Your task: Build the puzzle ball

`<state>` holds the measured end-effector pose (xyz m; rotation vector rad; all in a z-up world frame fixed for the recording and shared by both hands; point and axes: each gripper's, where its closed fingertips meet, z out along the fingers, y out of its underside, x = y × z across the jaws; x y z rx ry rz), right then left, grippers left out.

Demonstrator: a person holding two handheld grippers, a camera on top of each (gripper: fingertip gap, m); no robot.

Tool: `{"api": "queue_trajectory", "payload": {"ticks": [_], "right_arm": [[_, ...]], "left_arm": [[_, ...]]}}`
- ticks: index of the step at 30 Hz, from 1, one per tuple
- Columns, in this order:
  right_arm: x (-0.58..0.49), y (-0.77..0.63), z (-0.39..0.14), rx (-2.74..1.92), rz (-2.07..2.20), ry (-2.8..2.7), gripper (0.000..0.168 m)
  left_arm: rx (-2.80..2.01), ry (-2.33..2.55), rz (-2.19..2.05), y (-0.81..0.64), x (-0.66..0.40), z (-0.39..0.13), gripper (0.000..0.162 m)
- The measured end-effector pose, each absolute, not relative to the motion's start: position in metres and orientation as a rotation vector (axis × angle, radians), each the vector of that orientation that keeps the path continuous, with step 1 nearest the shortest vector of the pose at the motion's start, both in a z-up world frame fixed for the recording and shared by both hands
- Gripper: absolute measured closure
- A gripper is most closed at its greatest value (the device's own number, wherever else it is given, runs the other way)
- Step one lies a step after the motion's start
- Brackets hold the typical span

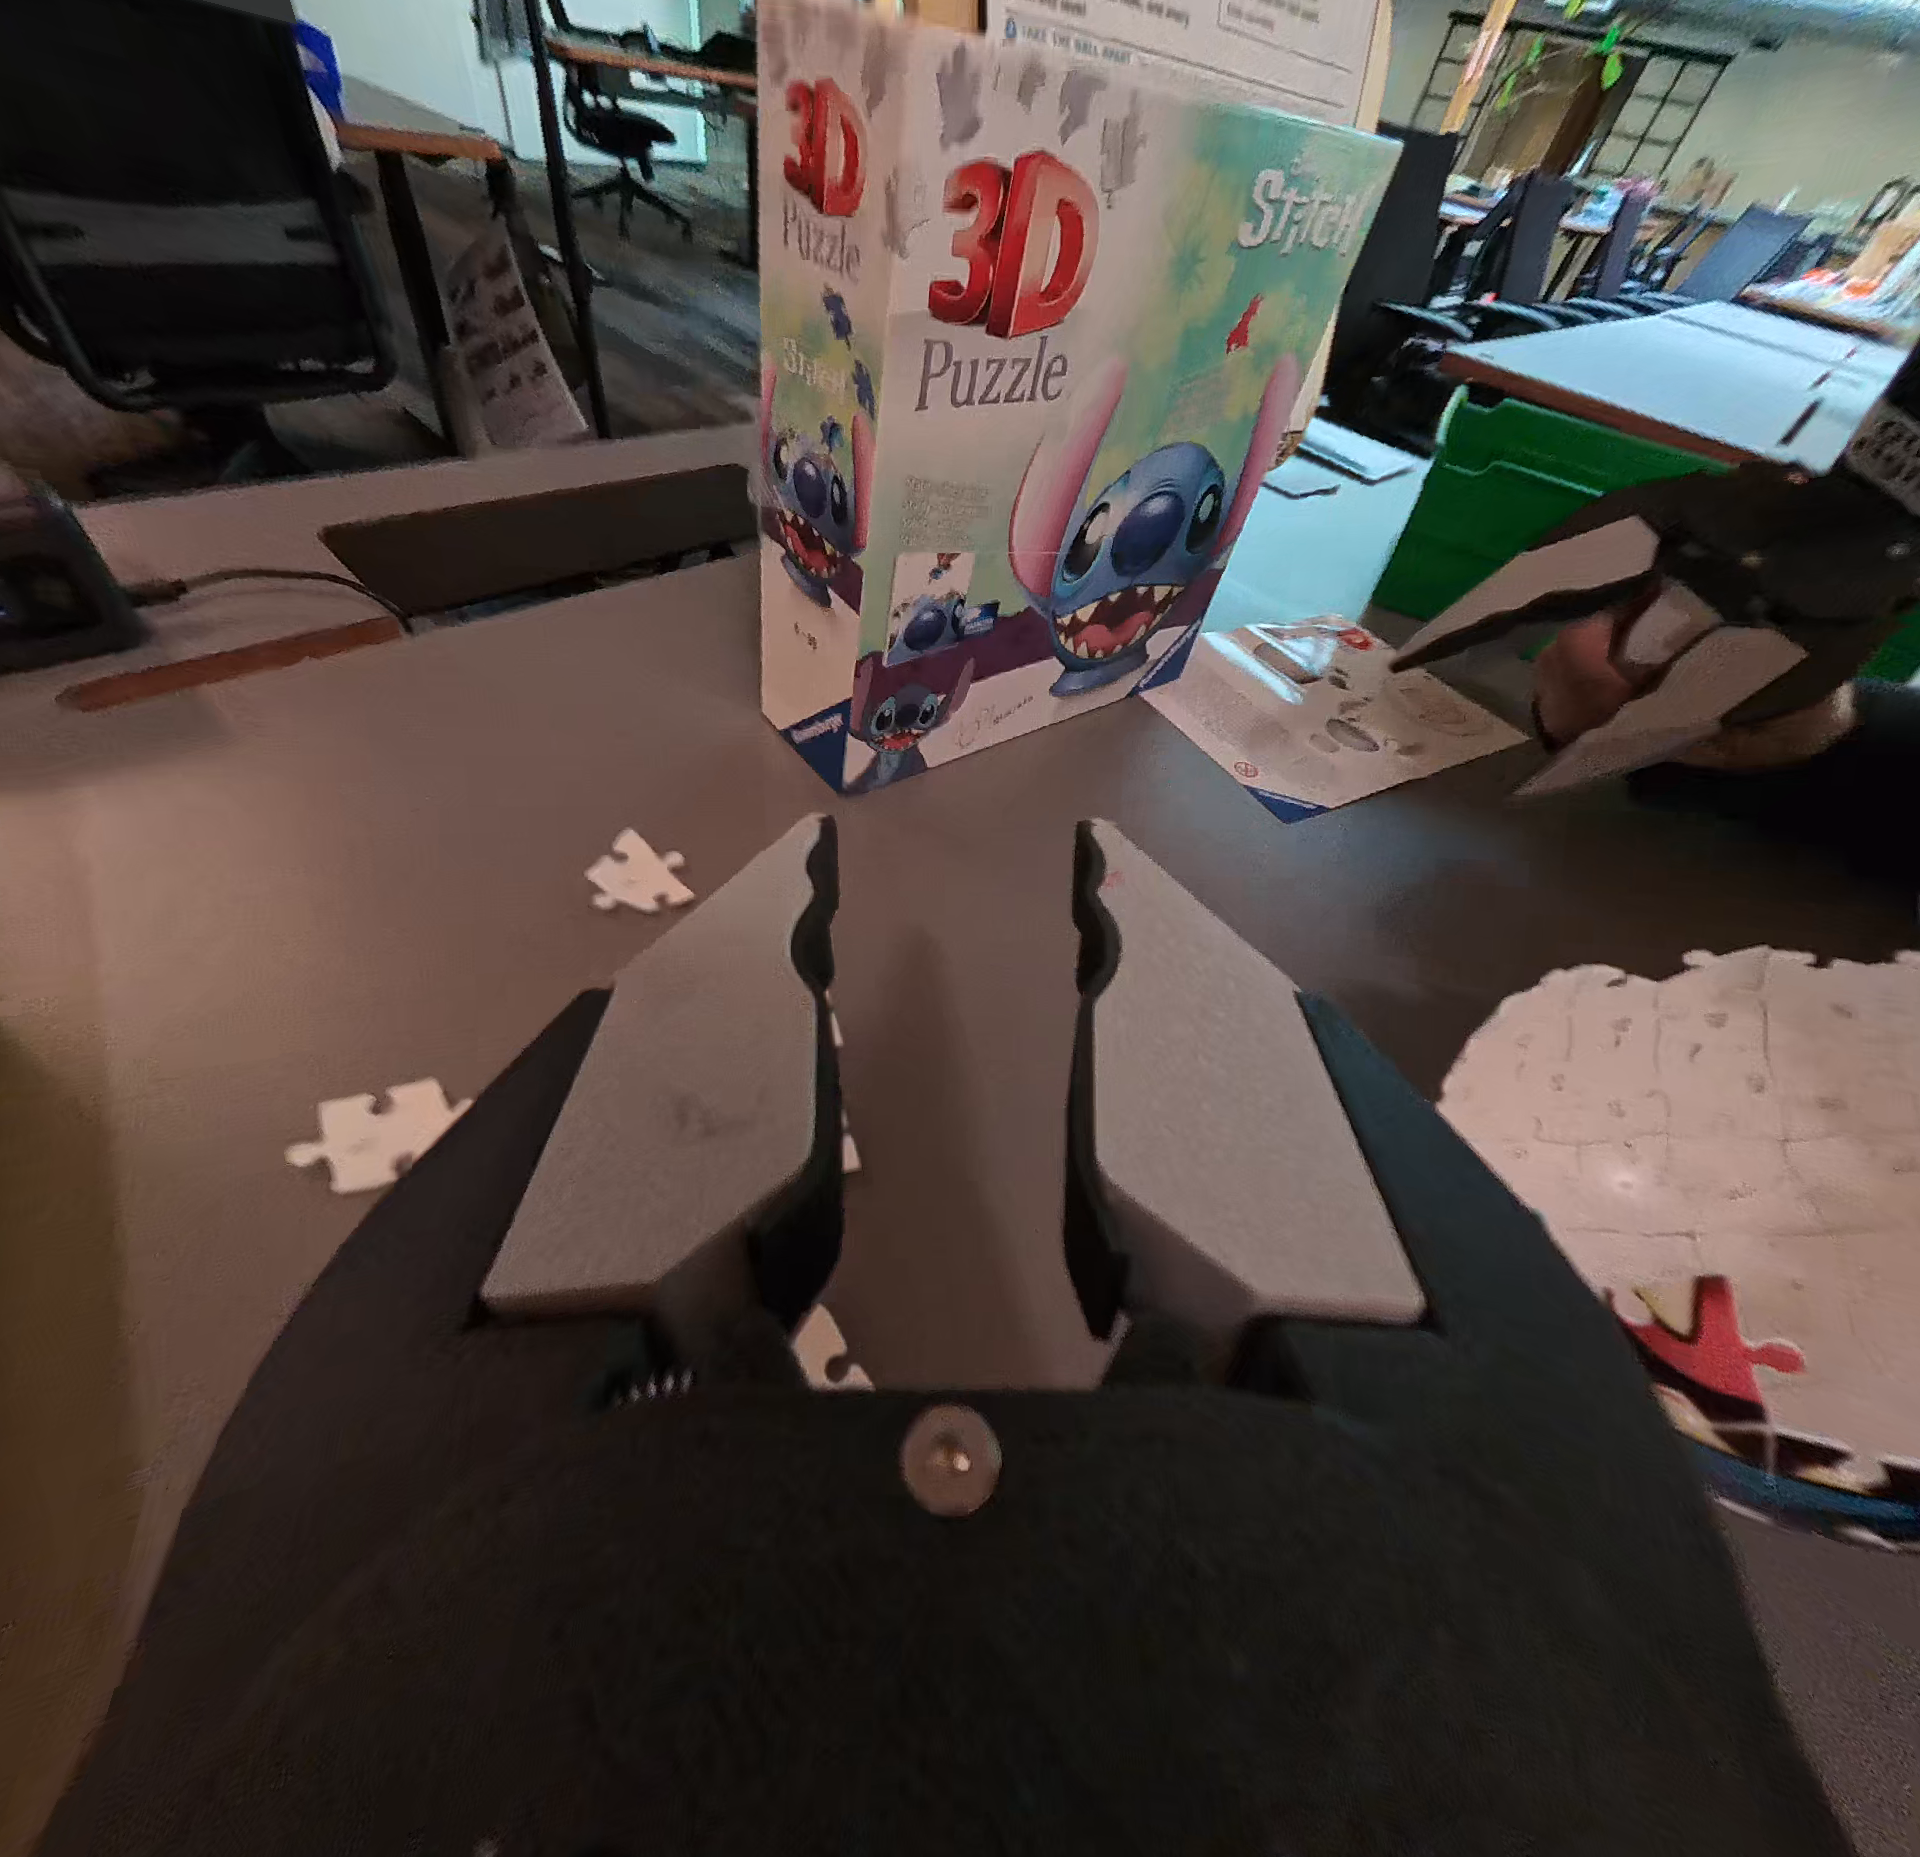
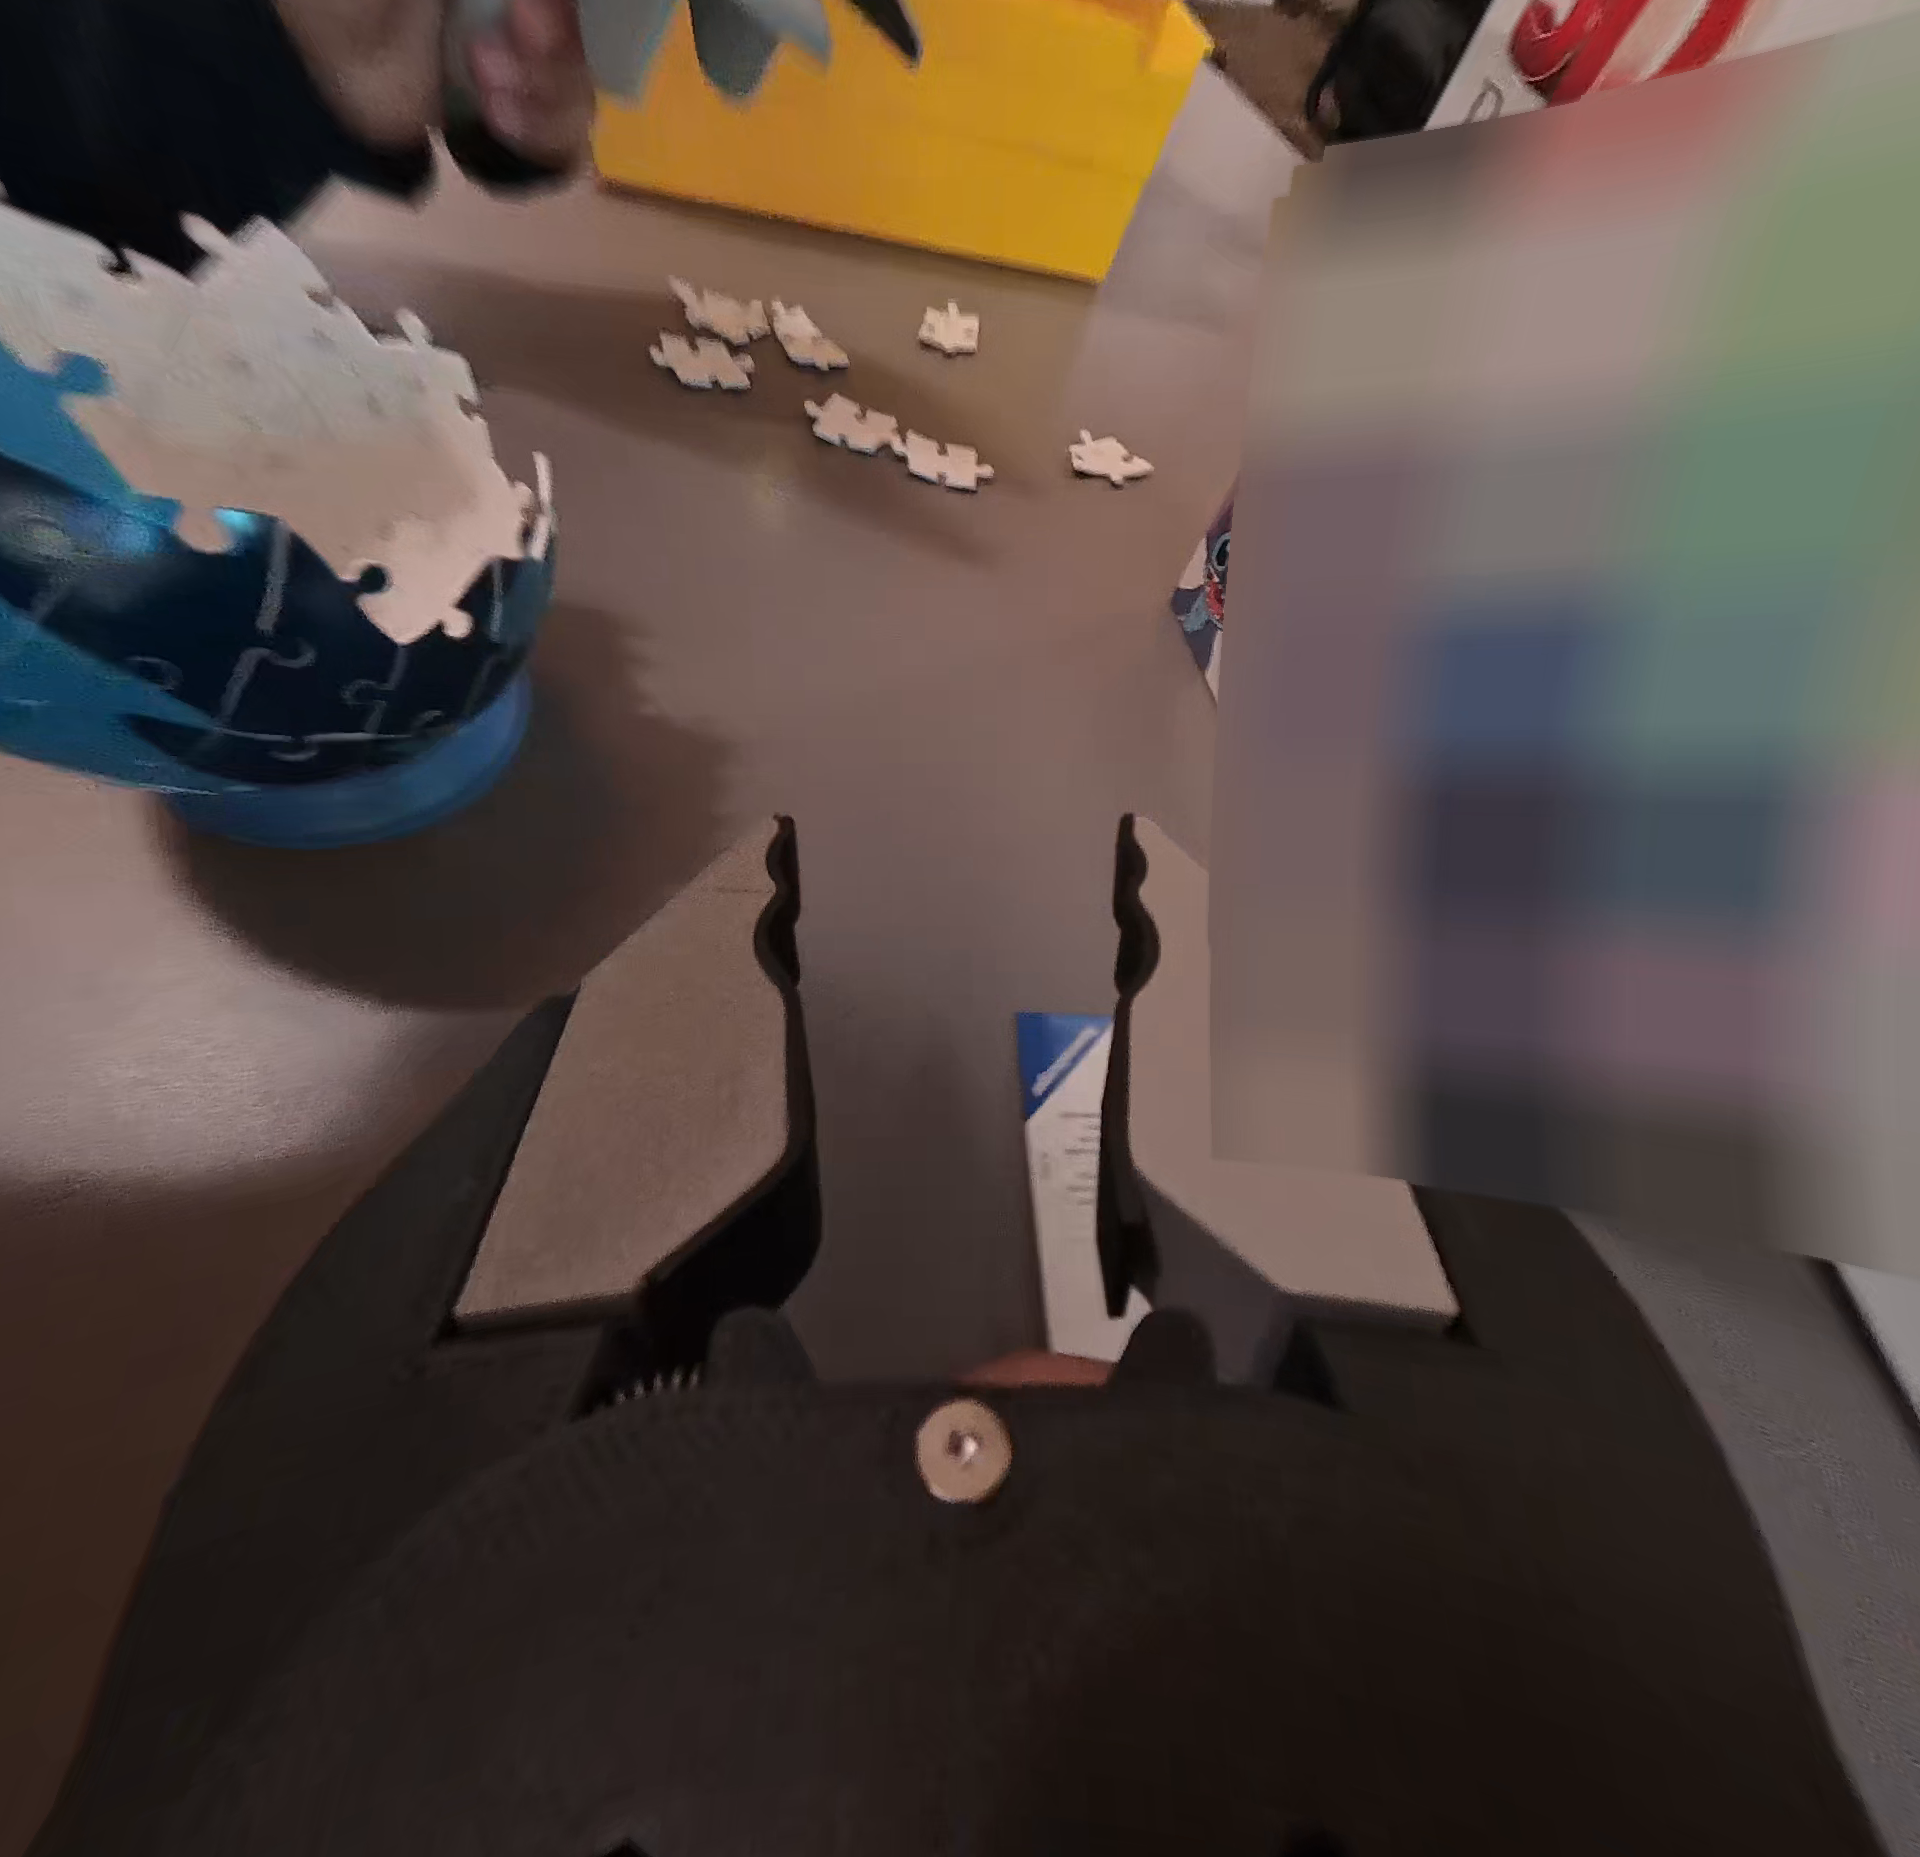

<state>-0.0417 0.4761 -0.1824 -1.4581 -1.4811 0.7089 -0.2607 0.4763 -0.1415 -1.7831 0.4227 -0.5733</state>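
Note:
The half-built puzzle ball point(image 2: 260, 519) stands on a blue ring base at the left of the right wrist view, its white inner side showing; it also shows at the right edge of the left wrist view point(image 1: 1704, 1184). Several loose white pieces point(image 2: 862, 425) lie on the brown table beyond it, and two more point(image 1: 636, 872) lie left of my left gripper. My left gripper point(image 1: 954, 841) is open and empty above the table, facing the puzzle box point(image 1: 1039, 436). My right gripper point(image 2: 956, 841) is open and empty, and also shows far right in the left wrist view point(image 1: 1475, 716).
A printed instruction sheet point(image 1: 1340, 706) lies right of the upright puzzle box. A yellow box point(image 2: 904, 134) stands at the table's far side. A folded leaflet point(image 2: 1065, 1163) lies under my right gripper. Office chairs and desks stand beyond the table. Across from one pair of fingers to the other is roughly 25 centimetres.

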Motion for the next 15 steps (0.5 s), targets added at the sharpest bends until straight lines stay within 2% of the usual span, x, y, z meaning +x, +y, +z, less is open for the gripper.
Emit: {"api": "queue_trajectory", "payload": {"ticks": [2, 5, 15], "right_arm": [[-0.034, 0.476, -0.186, -1.464, 0.766, -1.432, 0.110], [-0.032, 0.480, -0.194, -1.509, 0.829, -1.409, 0.097], [-0.031, 0.484, -0.214, -1.490, 0.745, -1.495, 0.112]], "left_arm": [[-1.823, 0.438, -0.629, 0.473, -0.256, -0.149, 0.111], [-1.857, 0.394, -0.604, 0.481, -0.264, -0.163, 0.113], [-1.908, 0.354, -0.478, 0.486, -0.286, -0.171, 0.114]]}}
